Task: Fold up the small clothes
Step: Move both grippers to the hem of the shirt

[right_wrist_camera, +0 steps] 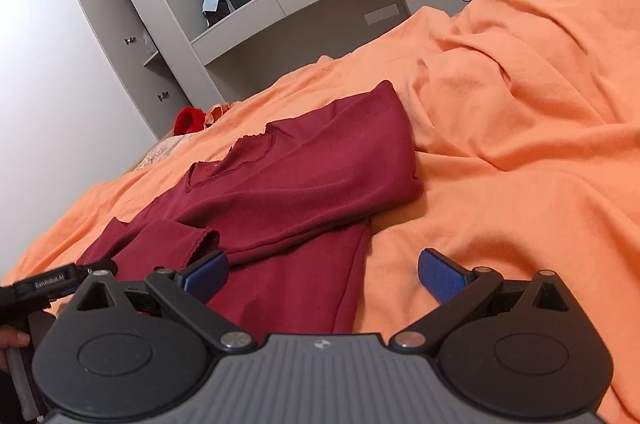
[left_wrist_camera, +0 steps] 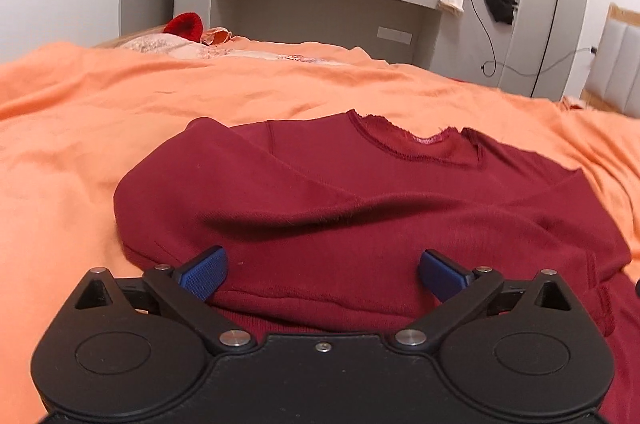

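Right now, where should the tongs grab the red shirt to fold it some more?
Probably the bottom hem of the dark red shirt, at its near corner. It lies flat on the orange bedspread right before the open right tongs, so come from the near side. The sleeves already look folded in, so the hem could be lifted toward the neckline.

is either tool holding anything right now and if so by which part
Nothing is held. The left tool and right tool are both open over the red top.
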The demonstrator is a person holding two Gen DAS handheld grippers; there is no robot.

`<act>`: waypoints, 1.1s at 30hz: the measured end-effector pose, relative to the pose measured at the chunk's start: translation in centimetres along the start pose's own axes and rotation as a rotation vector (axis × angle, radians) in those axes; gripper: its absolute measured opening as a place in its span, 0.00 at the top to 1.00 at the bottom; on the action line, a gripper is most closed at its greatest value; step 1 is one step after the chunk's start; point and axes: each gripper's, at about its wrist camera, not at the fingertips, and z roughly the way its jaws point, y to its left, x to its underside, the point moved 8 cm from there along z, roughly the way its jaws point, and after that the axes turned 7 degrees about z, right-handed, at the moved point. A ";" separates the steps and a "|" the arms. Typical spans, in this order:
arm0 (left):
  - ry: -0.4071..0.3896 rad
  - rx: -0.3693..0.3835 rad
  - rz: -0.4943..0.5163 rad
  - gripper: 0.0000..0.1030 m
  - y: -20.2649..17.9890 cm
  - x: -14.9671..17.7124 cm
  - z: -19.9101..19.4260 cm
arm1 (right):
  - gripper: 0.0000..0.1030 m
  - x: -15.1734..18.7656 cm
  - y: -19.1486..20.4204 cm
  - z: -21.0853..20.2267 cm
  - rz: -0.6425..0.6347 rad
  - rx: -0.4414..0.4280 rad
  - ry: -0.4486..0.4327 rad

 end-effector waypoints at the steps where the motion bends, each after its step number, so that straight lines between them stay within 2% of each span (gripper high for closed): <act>1: -0.004 -0.005 0.008 0.01 -0.3 0.5 -0.2 | 0.00 0.0 -0.1 -0.1 0.004 -0.004 -0.002; 6: -0.069 -0.049 0.026 0.01 -0.3 2.1 -2.9 | 0.00 0.2 -0.5 0.0 0.016 -0.022 -0.001; 9: -0.097 -0.046 0.032 0.01 -0.6 3.6 -4.8 | 0.00 0.3 -0.7 -0.5 0.017 -0.030 -0.012; 13: -0.174 -0.055 0.070 0.01 -1.2 6.3 -8.2 | 0.00 1.7 -0.1 -3.1 -0.085 0.009 -0.066; 18: -0.332 -0.081 0.170 0.01 -2.1 9.1 -13.9 | 0.00 5.7 2.3 -7.8 -0.385 0.046 -0.116; 20: -0.367 -0.075 0.179 0.01 -2.3 10.2 -15.9 | 0.00 7.6 3.2 -9.6 -0.520 0.065 -0.149; 23: -0.358 -0.049 0.158 0.01 -2.6 11.9 -18.2 | 0.00 10.9 4.8 -12.2 -0.709 0.089 -0.193; 27: -0.309 0.009 0.116 0.01 -3.2 13.4 -19.9 | 0.00 15.2 7.1 -15.0 -0.883 0.053 -0.227; 31: -0.276 0.026 0.104 0.01 -3.5 14.7 -20.5 | 0.00 20.0 8.6 -15.4 -1.110 0.061 -0.216; 33: -0.267 0.023 0.109 0.01 -3.7 15.1 -20.6 | 0.00 22.3 8.7 -14.5 -1.243 0.121 -0.200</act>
